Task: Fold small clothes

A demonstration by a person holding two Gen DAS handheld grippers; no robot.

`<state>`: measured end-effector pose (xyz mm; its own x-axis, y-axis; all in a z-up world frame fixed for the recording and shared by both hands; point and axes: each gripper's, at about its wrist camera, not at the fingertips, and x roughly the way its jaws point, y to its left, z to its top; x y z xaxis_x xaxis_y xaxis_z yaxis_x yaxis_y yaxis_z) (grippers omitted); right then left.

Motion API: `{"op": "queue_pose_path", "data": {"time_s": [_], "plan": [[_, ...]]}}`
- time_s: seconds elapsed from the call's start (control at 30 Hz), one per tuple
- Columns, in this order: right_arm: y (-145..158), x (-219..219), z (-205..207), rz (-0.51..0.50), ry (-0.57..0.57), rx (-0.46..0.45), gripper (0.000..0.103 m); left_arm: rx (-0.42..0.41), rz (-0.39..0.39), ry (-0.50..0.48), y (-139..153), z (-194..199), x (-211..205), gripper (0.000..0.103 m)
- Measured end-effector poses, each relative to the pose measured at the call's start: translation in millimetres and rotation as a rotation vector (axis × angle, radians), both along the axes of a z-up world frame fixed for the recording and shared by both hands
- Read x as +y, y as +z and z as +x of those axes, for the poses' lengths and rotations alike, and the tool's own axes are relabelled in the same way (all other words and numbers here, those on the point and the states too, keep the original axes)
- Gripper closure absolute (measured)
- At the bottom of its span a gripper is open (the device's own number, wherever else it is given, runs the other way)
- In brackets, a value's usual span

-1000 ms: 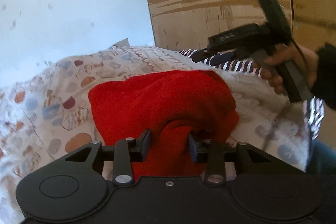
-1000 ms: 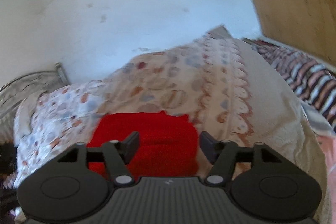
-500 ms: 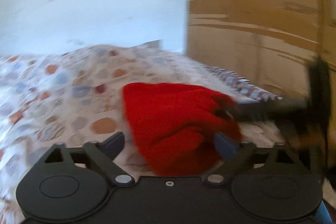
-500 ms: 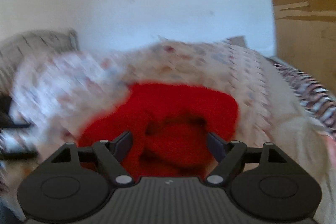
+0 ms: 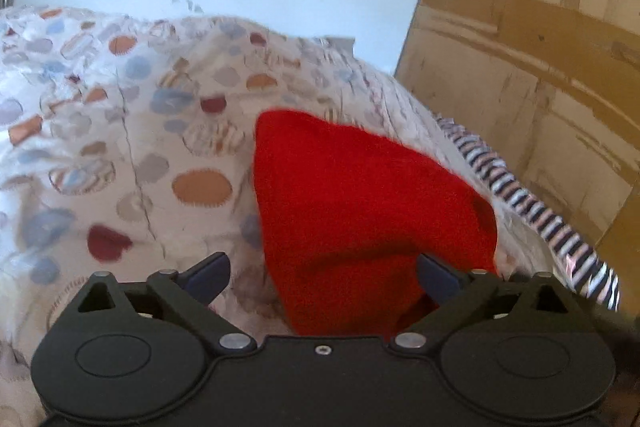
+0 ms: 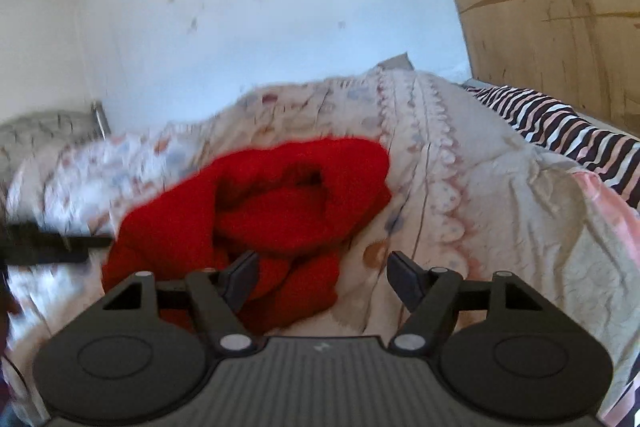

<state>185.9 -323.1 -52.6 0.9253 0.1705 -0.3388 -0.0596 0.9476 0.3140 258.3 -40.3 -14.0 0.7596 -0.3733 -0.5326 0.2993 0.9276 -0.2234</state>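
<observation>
Two tools hover over one red garment [image 5: 360, 211] that lies bunched on the patterned bedspread [image 5: 132, 131], and neither has hold of it. The left tool [image 5: 322, 277] has just been opening: its jaws stand wide apart, with the near end of the red cloth lying loosely between them, the pads not pressing on it. I judge that it has let go so the cloth can settle on the bed before it is taken up again.

Seen from the right tool [image 6: 322, 277], the garment [image 6: 256, 211] sits at about eleven o'clock, rumpled, with a dark hollow in its folds. The right tool's jaws have just been closing a little but are apart; a lobe of red cloth lies beside its left finger [image 6: 240, 277], and bare bedspread [image 6: 500, 227] shows in most of the gap. At nine o'clock in that view a blurred dark shape, probably the other tool [image 6: 48, 247], reaches in toward the garment's far side.

Beyond, a striped cloth [image 6: 580, 135] lies along the bed's edge at two o'clock, against a wooden panel [image 5: 540, 67].

Folding looks barely begun: the garment is a heap, not flat, so I expect it needs spreading first.
</observation>
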Motion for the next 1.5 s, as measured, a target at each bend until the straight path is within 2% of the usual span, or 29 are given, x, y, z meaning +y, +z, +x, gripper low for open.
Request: {"op": "queue_pose_path", "data": {"time_s": [0.07, 0.17, 0.27, 0.37, 0.43, 0.47, 0.5, 0.57, 0.63, 0.67, 0.77, 0.87, 1.0, 1.1, 1.23, 1.4, 1.43, 1.47, 1.5], "plan": [[7.2, -9.6, 0.5, 0.058, 0.030, -0.010, 0.040, 0.031, -0.028, -0.006, -11.2, -0.3, 4.6, 0.013], [16.4, -21.0, 7.6, 0.175, 0.107, -0.014, 0.041, 0.029, -0.083, -0.025, -16.6, -6.0, 10.8, 0.024], [21.7, -22.3, 19.4, 0.257, 0.187, -0.008, 0.040, -0.105, 0.000, -0.072, -13.0, -27.9, 4.2, 0.025], [23.1, -12.1, 38.9, 0.256, 0.269, 0.042, 0.040, -0.214, 0.110, -0.126, -12.3, -43.7, -6.8, 0.025], [22.1, -4.3, 50.2, 0.248, 0.309, 0.062, 0.040, -0.237, 0.180, -0.173, -13.8, -46.4, -16.1, 0.026], [21.4, -2.1, 56.5, 0.250, 0.322, 0.071, 0.045, -0.245, 0.206, -0.191, -14.6, -47.5, -20.3, 0.032], [20.3, 0.4, 60.8, 0.253, 0.326, 0.080, 0.061, -0.254, 0.235, -0.210, -16.1, -46.6, -25.1, 0.035], [20.2, 0.7, 69.1, 0.263, 0.346, 0.083, 0.086, -0.256, 0.296, -0.223, -19.9, -40.4, -34.4, 0.052], [22.9, 0.5, 72.5, 0.274, 0.344, 0.075, 0.096, -0.277, 0.355, -0.211, -23.4, -35.1, -41.4, 0.056], [25.0, 1.1, 73.0, 0.277, 0.340, 0.065, 0.096, -0.291, 0.372, -0.212, -23.5, -33.9, -44.3, 0.064], [34.7, -1.3, 74.1, 0.259, 0.295, 0.021, 0.097, -0.310, 0.370, -0.201, -20.1, -35.4, -45.1, 0.077], [43.4, -6.7, 74.3, 0.260, 0.266, -0.013, 0.098, -0.328, 0.334, -0.211, -21.0, -43.1, -35.9, 0.082], [38.0, -3.4, 70.6, 0.246, 0.263, 0.000, 0.098, -0.364, 0.347, -0.229, -31.5, -55.0, -27.3, 0.084], [18.9, -3.5, 62.3, 0.285, 0.249, 0.050, 0.098, -0.370, 0.360, -0.248, -41.7, -59.6, -22.3, 0.085], [-8.2, 1.0, 43.1, 0.261, 0.220, 0.085, 0.098, -0.367, 0.344, -0.266, -47.6, -60.7, -17.3, 0.084], [-5.3, 2.8, 37.3, 0.254, 0.217, 0.054, 0.095, -0.348, 0.311, -0.262, -42.1, -58.8, -14.5, 0.077], [-1.0, 2.3, 36.6, 0.243, 0.218, 0.048, 0.093, -0.340, 0.297, -0.261, -40.4, -59.6, -12.4, 0.073], [4.5, 1.6, 35.0, 0.221, 0.211, 0.038, 0.086, -0.334, 0.272, -0.258, -36.7, -60.8, -8.6, 0.067], [10.4, 0.1, 32.7, 0.200, 0.204, 0.023, 0.070, -0.328, 0.247, -0.262, -33.6, -62.9, -4.3, 0.060]]}}
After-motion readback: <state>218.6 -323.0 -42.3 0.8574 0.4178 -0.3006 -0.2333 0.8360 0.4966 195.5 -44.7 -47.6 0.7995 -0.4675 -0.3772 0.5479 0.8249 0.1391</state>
